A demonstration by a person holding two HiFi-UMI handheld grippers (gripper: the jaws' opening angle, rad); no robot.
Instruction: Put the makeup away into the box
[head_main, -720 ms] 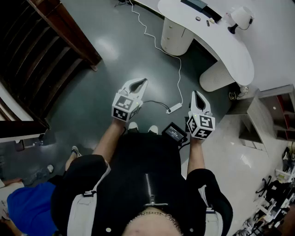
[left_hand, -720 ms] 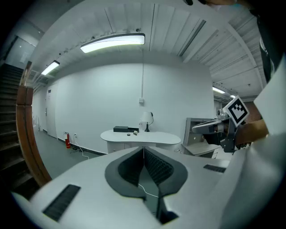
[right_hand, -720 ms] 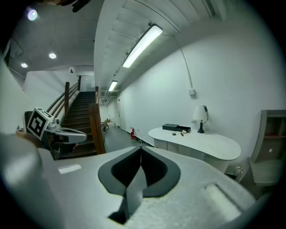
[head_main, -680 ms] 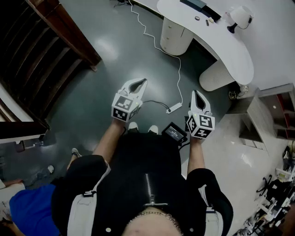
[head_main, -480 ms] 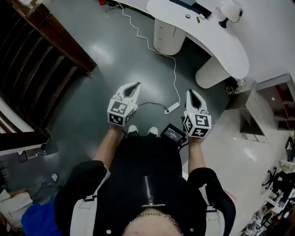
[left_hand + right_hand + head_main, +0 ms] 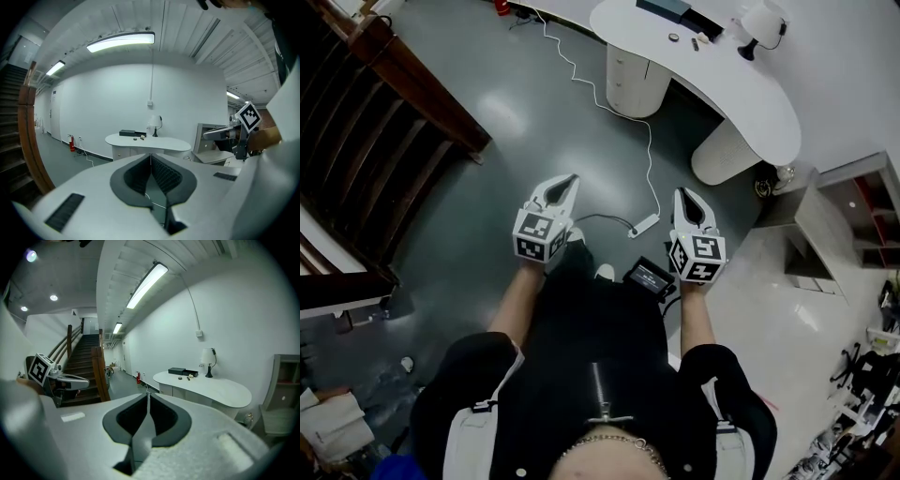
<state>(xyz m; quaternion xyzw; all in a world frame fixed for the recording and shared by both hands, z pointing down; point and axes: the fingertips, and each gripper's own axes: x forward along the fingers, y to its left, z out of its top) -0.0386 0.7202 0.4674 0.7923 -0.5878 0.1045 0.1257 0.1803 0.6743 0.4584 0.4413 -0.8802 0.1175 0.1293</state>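
Observation:
A white curved desk (image 6: 741, 94) stands several steps ahead across the dark floor. On it lie a black box (image 6: 661, 7) and two small makeup items (image 6: 675, 37), beside a white lamp (image 6: 759, 23). My left gripper (image 6: 572, 178) and right gripper (image 6: 682, 194) are held out side by side at waist height, both shut and empty, far short of the desk. In the left gripper view the desk (image 6: 150, 141) with the box (image 6: 126, 133) shows beyond the shut jaws of the left gripper (image 6: 151, 156). The right gripper (image 6: 148, 393) faces the desk (image 6: 211, 387) and box (image 6: 177, 371) too.
A power strip (image 6: 642, 225) and its white cable (image 6: 647, 141) lie on the floor between me and the desk. A dark wooden staircase (image 6: 375, 122) runs along the left. A grey cabinet (image 6: 853, 225) stands at the right. A fire extinguisher (image 6: 71, 143) sits by the wall.
The view has shifted towards the desk as the person steps forward. Both grippers keep their pose, shut. A person in blue at the lower left has dropped out of view.

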